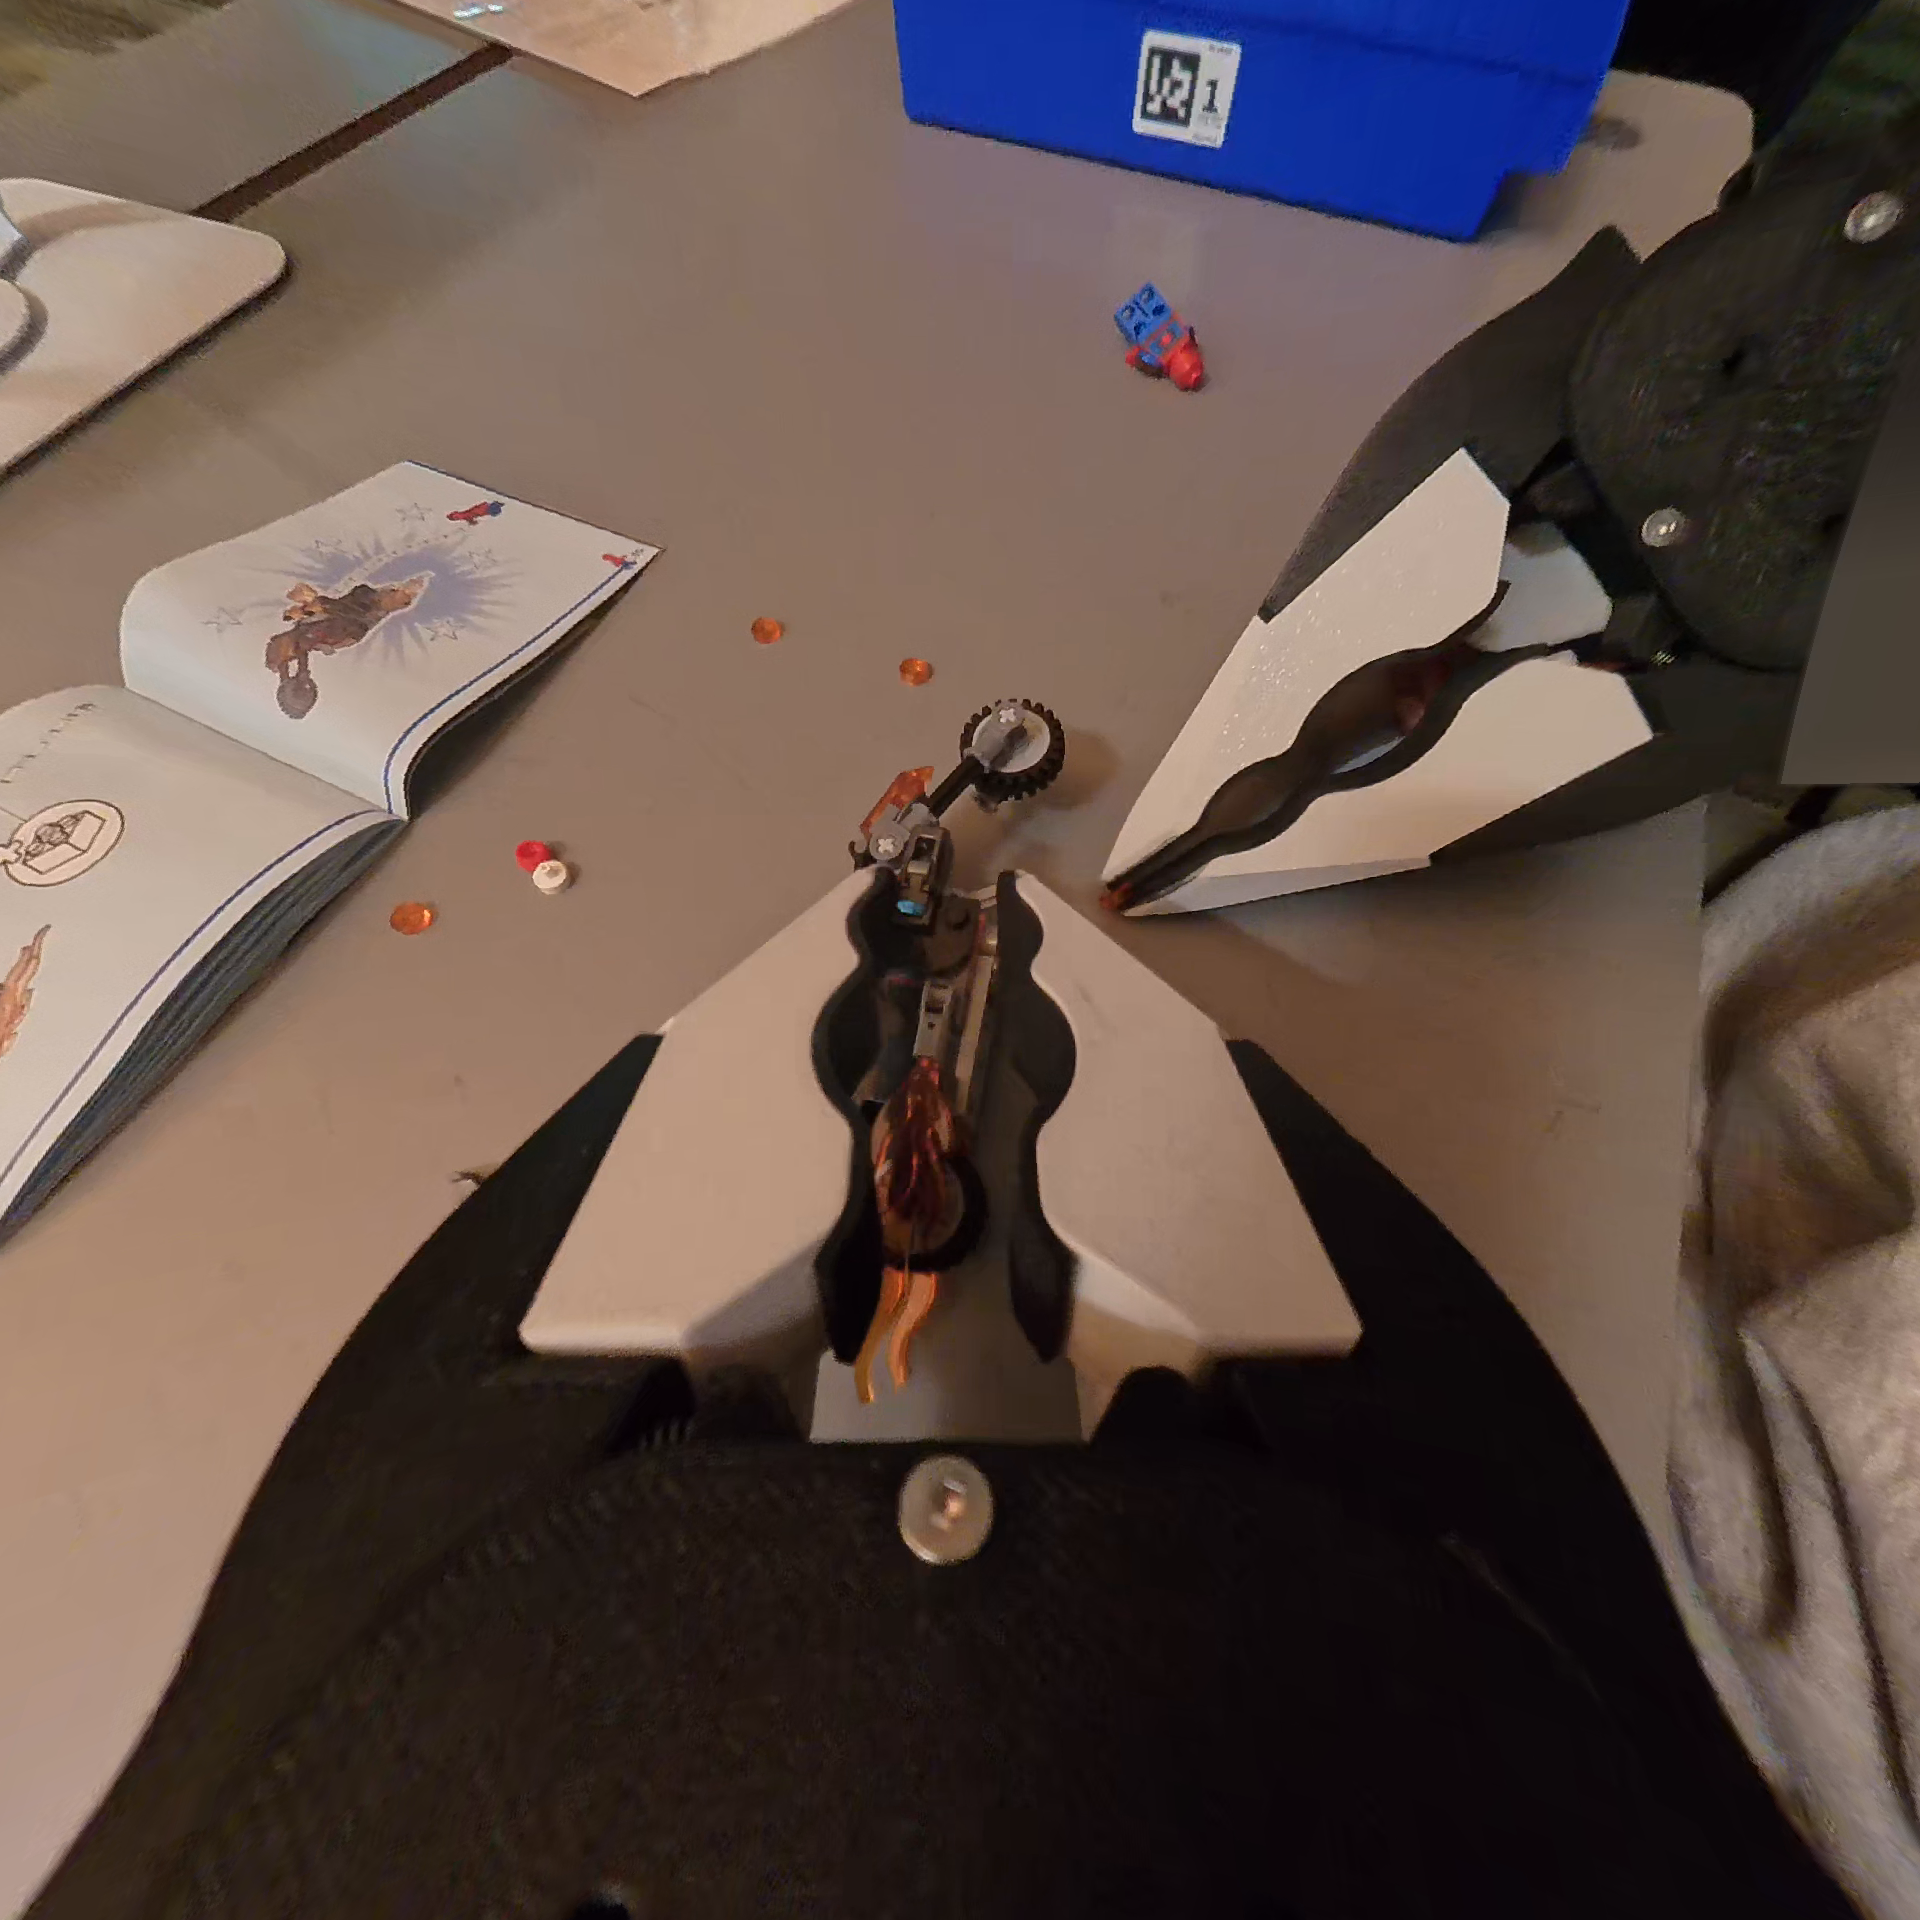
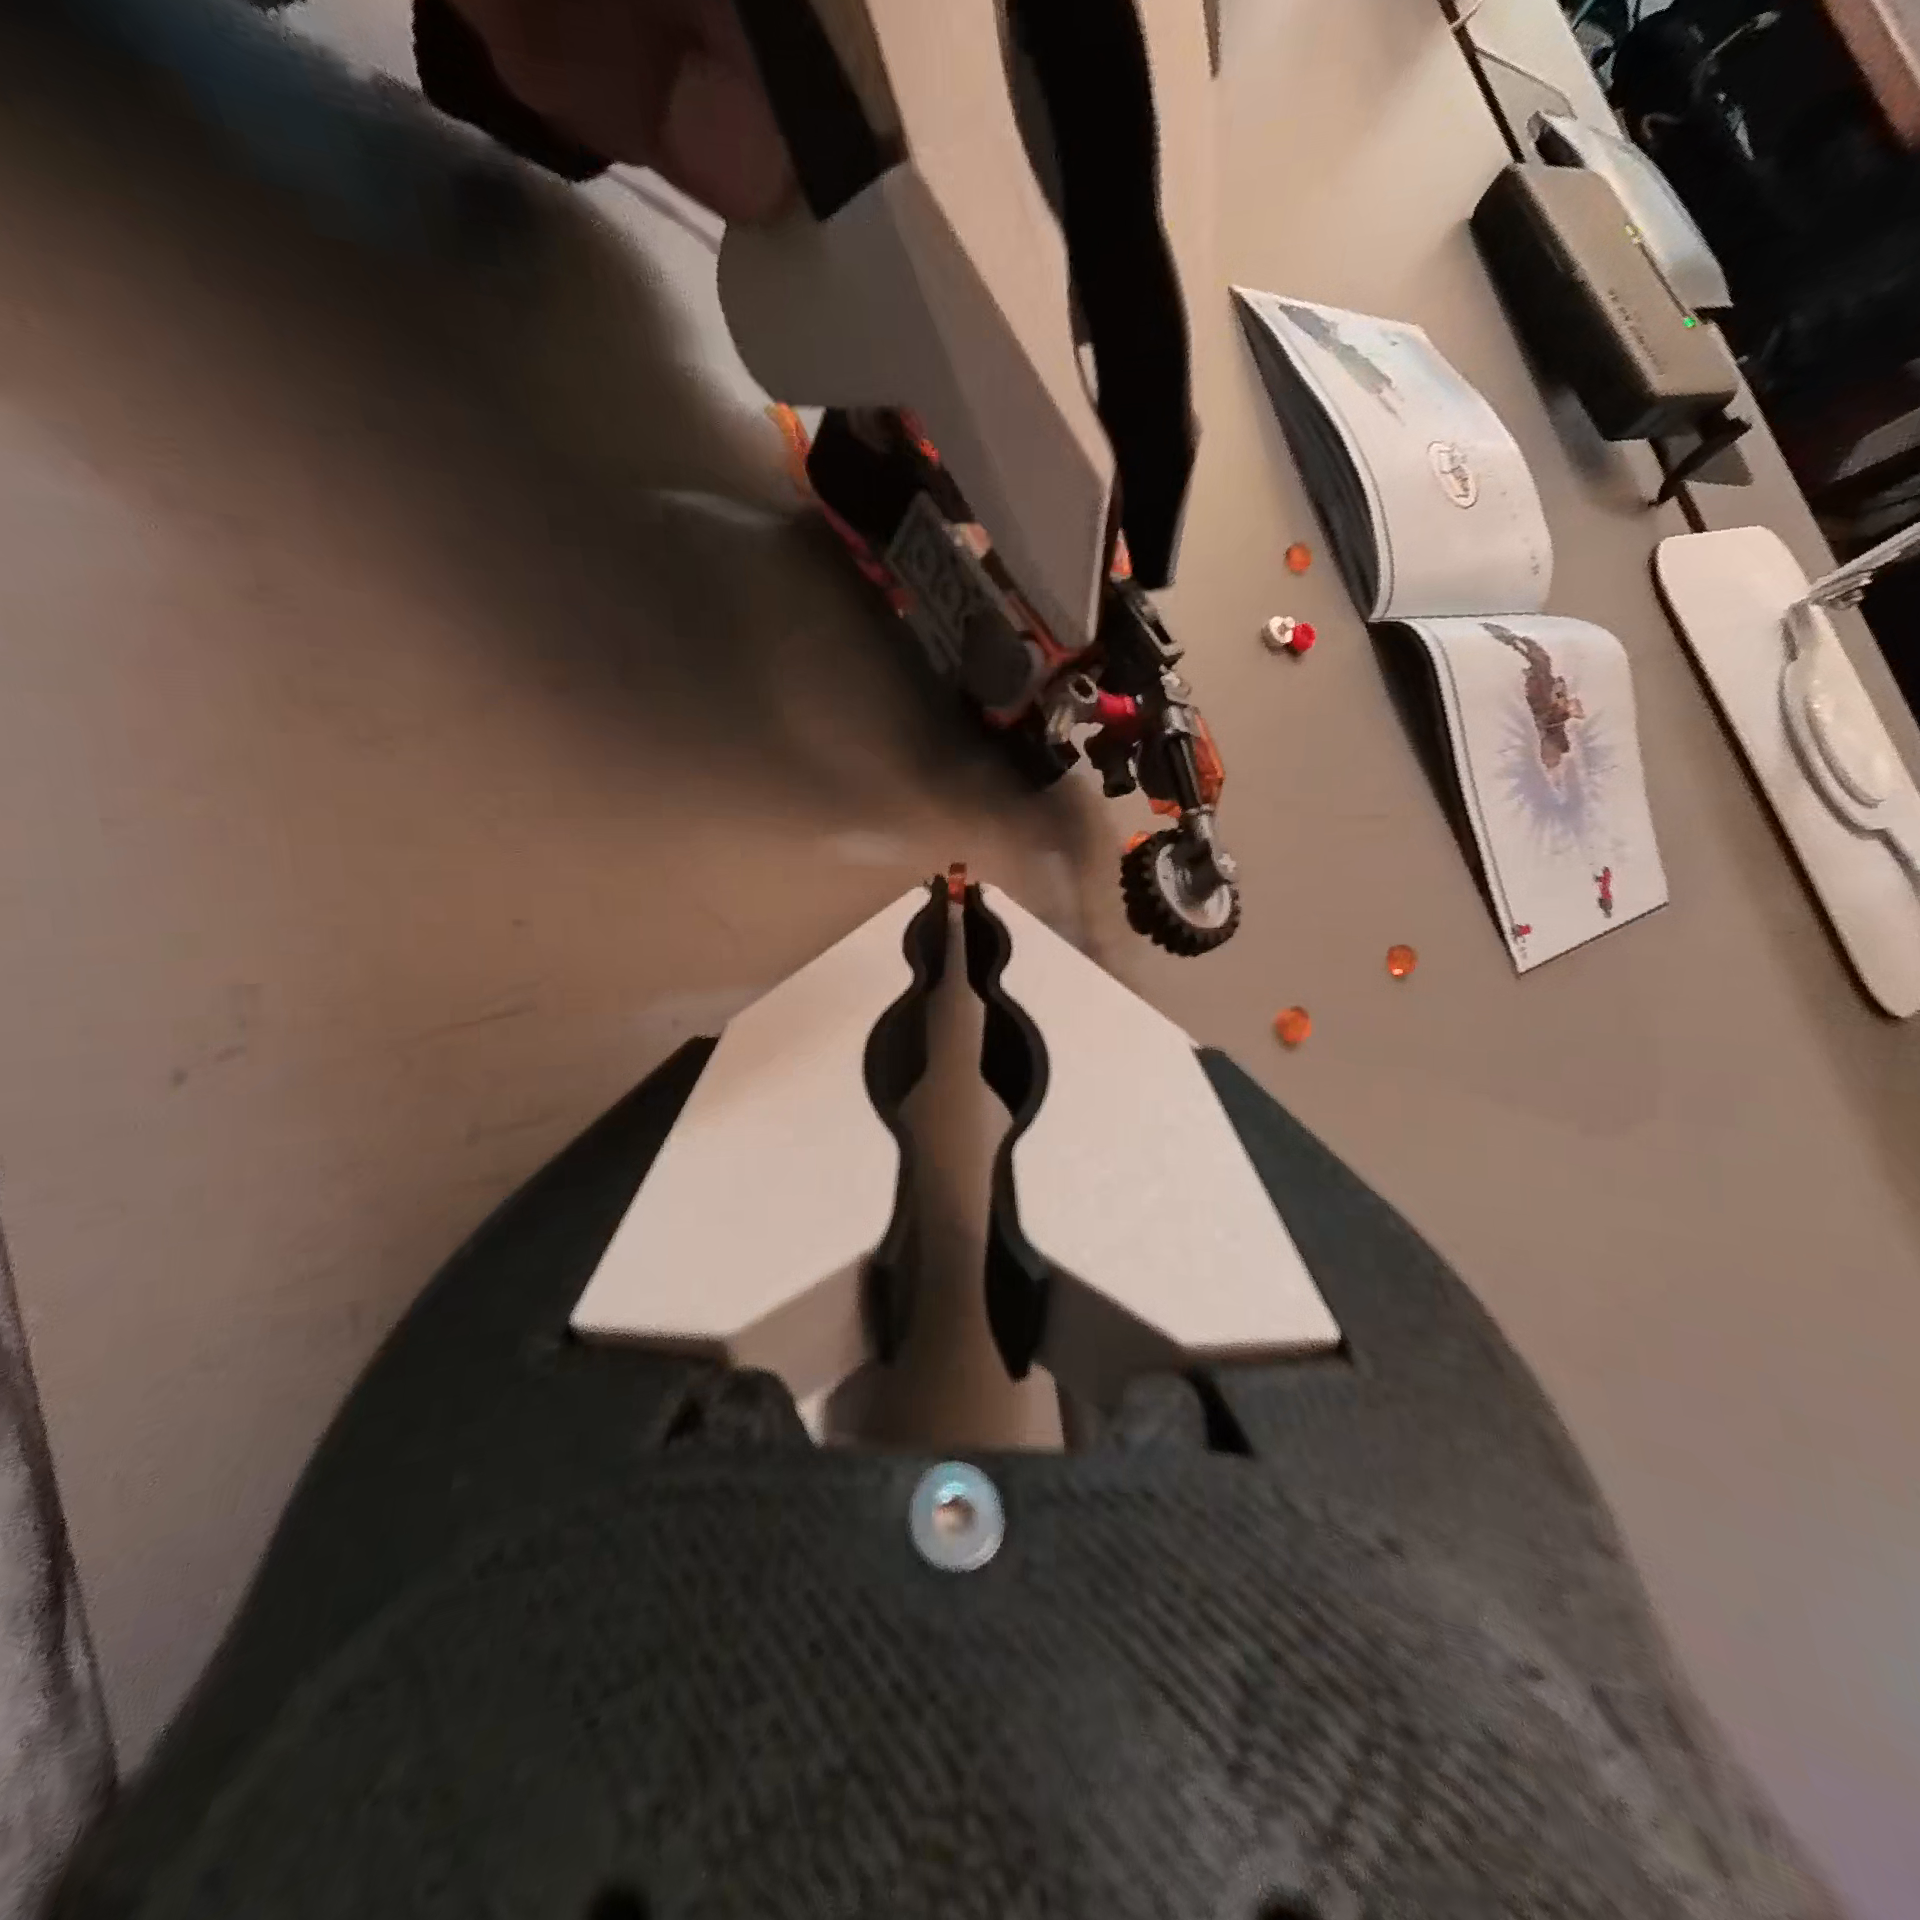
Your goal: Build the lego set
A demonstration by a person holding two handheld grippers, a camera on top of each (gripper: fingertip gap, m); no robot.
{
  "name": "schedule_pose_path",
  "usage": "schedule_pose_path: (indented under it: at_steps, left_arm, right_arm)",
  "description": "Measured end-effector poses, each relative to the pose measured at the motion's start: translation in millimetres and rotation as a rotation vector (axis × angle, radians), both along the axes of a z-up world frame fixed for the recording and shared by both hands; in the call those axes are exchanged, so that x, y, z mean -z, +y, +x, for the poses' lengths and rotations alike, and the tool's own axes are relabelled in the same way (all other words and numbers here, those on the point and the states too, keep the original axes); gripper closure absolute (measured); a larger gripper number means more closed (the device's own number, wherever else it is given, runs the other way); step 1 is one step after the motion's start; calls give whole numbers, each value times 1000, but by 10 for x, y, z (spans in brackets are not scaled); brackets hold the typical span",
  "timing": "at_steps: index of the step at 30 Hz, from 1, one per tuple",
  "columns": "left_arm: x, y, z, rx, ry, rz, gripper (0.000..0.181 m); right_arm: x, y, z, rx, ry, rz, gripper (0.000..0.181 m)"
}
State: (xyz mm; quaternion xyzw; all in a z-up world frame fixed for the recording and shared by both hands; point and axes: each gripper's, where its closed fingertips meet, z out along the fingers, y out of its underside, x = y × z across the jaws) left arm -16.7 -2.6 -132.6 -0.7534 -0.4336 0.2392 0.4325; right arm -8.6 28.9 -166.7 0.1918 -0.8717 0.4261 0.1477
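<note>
Grey tabletop (image 1: 727, 312) mid-area: left tool (image 1: 935, 883) clamps the bike (image 1: 935, 935), long axis pointing away, front wheel (image 1: 1013, 743) ahead; right tool (image 2: 954, 891), pinching an orange stud (image 2: 956, 871), sits just right of it.

The left claw (image 1: 935, 894) grips the toy motorbike (image 1: 940, 997), front wheel (image 1: 1013, 748) sticking out beyond its tips.

A grey-brown tabletop (image 1: 727, 343) fills both views under dim, warm light. A blue bin (image 1: 1351, 104) stands at the upper right of the left wrist view; a dark seam crosses the upper left corner.
</note>
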Motion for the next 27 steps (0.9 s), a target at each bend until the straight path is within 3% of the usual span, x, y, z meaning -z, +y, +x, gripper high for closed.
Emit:
schedule_pose_path:
  at_steps: [8, 15, 27]
  left_arm:
    - [-69, -63, -8, -30, -35, 167, 175]
    - [-4, -163, -32, -86, -82, 191, 172]
    - [-17, -88, -59, -51, -212, 450, 176]
  right_arm:
    - [-1, 0, 20, -21, 3, -1, 180]
    - [0, -1, 21, -22, -6, 2, 180]
    - [-1, -5, 34, -30, -10, 1, 181]
